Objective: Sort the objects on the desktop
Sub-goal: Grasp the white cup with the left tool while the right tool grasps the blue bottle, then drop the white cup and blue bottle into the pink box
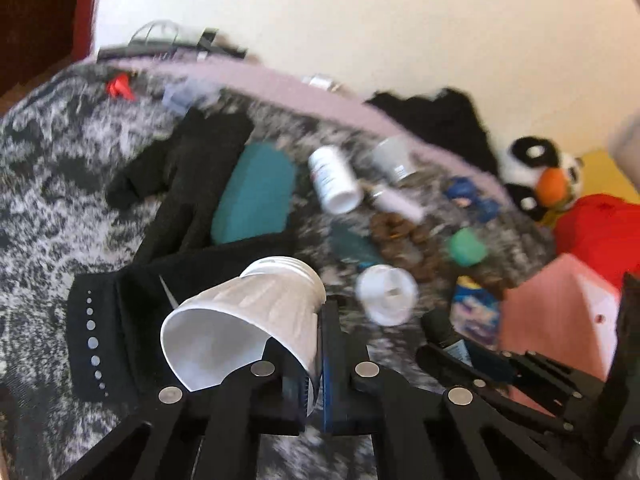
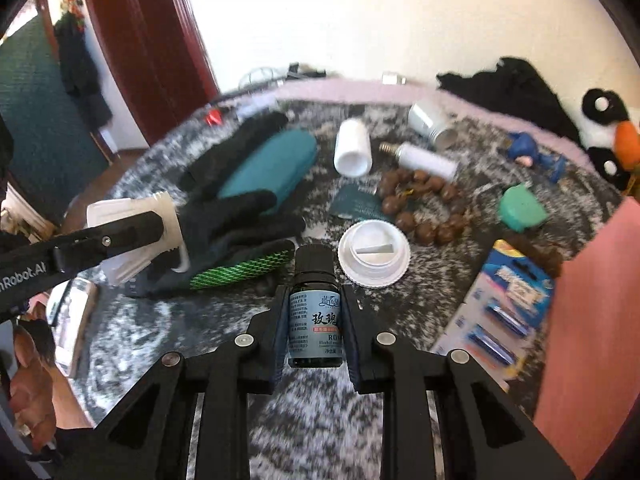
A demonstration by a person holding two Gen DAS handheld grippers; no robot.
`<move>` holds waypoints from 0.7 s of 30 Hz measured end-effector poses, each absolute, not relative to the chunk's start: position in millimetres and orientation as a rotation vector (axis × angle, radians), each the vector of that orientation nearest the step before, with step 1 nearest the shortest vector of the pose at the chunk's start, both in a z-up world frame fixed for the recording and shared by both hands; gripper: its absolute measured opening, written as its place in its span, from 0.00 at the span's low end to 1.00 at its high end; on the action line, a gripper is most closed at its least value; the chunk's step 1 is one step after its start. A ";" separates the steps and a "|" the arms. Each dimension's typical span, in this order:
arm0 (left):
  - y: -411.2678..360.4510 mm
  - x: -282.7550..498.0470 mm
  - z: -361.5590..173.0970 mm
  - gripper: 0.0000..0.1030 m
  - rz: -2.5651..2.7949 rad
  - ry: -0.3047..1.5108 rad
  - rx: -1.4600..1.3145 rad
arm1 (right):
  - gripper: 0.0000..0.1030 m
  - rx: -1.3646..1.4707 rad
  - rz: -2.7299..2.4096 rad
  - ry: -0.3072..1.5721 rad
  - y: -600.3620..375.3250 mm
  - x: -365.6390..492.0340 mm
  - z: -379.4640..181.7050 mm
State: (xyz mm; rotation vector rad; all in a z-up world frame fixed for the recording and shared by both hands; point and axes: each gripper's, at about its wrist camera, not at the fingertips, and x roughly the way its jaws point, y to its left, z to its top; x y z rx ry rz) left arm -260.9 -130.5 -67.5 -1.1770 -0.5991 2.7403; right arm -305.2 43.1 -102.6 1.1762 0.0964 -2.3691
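My left gripper is shut on the wall of a white ribbed plastic cup, held tilted above a black glove. The cup and left gripper also show at the left of the right wrist view. My right gripper is shut on a small dark bottle with a pale blue label, held above the mottled grey table. A white lid lies just ahead of it.
On the table lie a teal case, a white pill bottle, a small bulb, brown beads, a metal cup, a green box, batteries in a pack and a pink box. A panda toy sits far right.
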 end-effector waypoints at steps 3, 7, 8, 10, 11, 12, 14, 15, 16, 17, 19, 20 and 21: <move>-121.3 -239.8 -41.5 0.00 2.741 -0.581 -1.093 | 0.25 1.109 -2.388 0.084 53.4 -279.3 -77.5; -94.8 -212.6 -6.7 0.00 2.727 -0.538 -0.985 | 0.25 0.989 -2.428 0.075 70.0 -241.6 -37.1; -86.9 -205.7 2.3 0.00 2.721 -0.525 -0.956 | 0.25 0.957 -2.440 0.073 74.7 -232.2 -26.6; -69.8 -192.3 19.6 0.00 2.705 -0.494 -0.903 | 0.25 0.891 -2.474 0.068 87.0 -212.7 -4.7; -60.4 -186.1 27.5 0.00 2.694 -0.476 -0.880 | 0.25 0.863 -2.493 0.073 94.0 -204.0 5.2; -51.0 -179.9 35.4 0.00 2.683 -0.458 -0.857 | 0.25 0.837 -2.512 0.080 101.1 -195.5 14.8; -31.1 -169.7 49.4 0.00 2.653 -0.419 -0.813 | 0.25 0.777 -2.554 0.084 118.5 -177.5 36.2; -19.6 -163.8 57.1 0.00 2.639 -0.392 -0.786 | 0.25 0.745 -2.577 0.079 129.1 -168.6 46.9; -6.0 -158.3 65.3 0.00 2.621 -0.360 -0.760 | 0.25 0.709 -2.610 0.079 140.7 -159.7 57.7; 8.1 -155.4 72.4 0.00 2.599 -0.335 -0.740 | 0.25 0.666 -2.656 0.081 154.5 -149.6 69.1; 36.5 -151.3 85.8 0.00 2.552 -0.290 -0.705 | 0.25 0.606 -2.744 0.070 182.7 -134.9 86.1; 55.0 -152.5 91.5 0.00 2.522 -0.263 -0.697 | 0.25 0.584 -2.786 0.063 196.7 -128.9 92.8; 68.7 -153.8 94.9 0.00 2.499 -0.250 -0.697 | 0.25 0.572 -2.828 0.055 210.7 -125.1 97.3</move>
